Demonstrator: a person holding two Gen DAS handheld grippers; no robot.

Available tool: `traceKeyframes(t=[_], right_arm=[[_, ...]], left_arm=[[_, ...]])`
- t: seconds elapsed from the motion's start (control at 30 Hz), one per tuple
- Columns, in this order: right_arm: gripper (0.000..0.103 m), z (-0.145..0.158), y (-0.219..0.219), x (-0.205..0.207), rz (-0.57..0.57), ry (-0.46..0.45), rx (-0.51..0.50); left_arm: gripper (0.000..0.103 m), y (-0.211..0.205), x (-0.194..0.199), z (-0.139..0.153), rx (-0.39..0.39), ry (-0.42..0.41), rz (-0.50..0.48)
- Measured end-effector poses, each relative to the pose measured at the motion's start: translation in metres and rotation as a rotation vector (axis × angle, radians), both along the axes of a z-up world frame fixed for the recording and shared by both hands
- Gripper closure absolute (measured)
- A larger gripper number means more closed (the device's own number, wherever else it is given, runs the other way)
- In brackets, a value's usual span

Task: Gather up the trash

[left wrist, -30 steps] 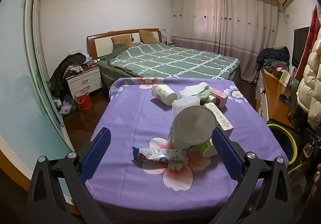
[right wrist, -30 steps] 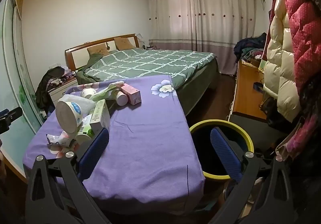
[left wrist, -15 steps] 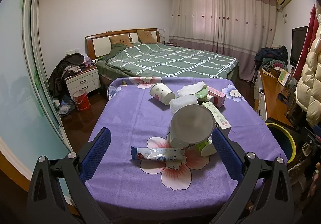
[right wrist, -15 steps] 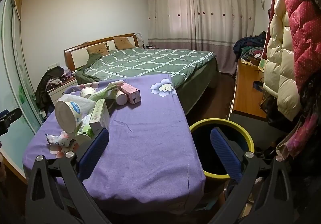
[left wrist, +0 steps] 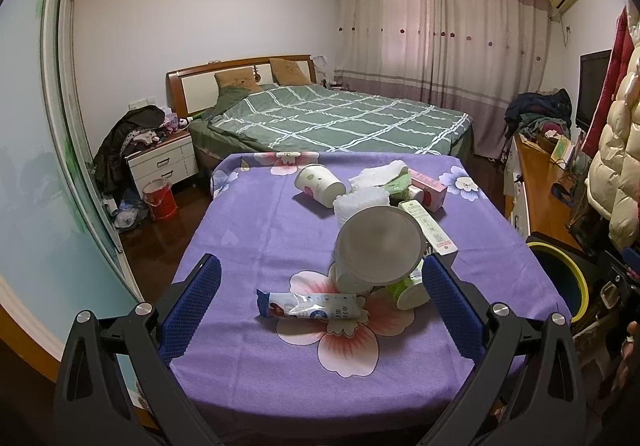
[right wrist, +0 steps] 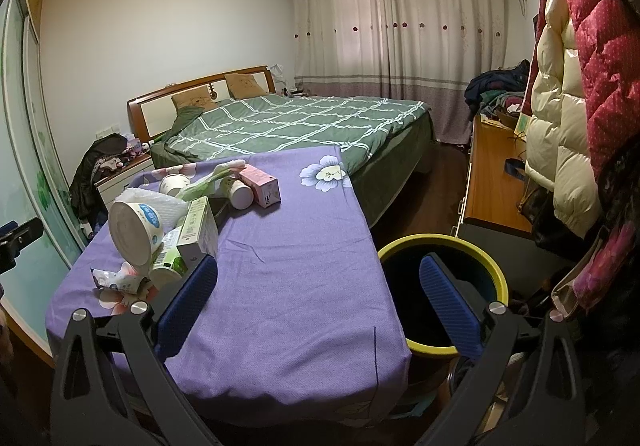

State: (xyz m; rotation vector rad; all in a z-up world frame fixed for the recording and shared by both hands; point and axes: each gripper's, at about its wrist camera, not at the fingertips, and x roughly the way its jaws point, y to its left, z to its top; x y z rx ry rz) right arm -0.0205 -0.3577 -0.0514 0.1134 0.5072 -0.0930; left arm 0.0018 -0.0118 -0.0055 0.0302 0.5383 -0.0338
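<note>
A pile of trash lies on the purple flowered tablecloth (left wrist: 248, 230): a flat snack wrapper (left wrist: 308, 305), a big white tub on its side (left wrist: 376, 250), a small green-white cup (left wrist: 408, 292), a long white carton (left wrist: 428, 226), a pink box (left wrist: 430, 188), a paper cup (left wrist: 318, 184) and tissues (left wrist: 380, 174). My left gripper (left wrist: 320, 302) is open, its jaws either side of the wrapper, above the table's near end. My right gripper (right wrist: 316, 298) is open and empty, over the table's right edge beside the yellow-rimmed bin (right wrist: 444, 286). The tub (right wrist: 134, 226) and pink box (right wrist: 260, 188) show in the right wrist view.
A green checked bed (left wrist: 340, 122) stands behind the table. A white nightstand (left wrist: 164, 162) and red bucket (left wrist: 160, 200) are on the left. A wooden desk (right wrist: 496, 182) and hanging coats (right wrist: 576, 94) crowd the right. The bin also shows at the right (left wrist: 568, 282).
The left wrist view has drifted slightly, so the trash pile sits a little further left. The right gripper has hardly moved. Both stay open.
</note>
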Motion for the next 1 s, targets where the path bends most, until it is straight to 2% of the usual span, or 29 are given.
traceKeyframes(t=[1.0], right_arm=[[0.006, -0.0024, -0.0008, 0.0006, -0.002, 0.003, 0.009]], left_arm=[[0.004, -0.0027, 0.001, -0.0026, 0.001, 0.0, -0.003]])
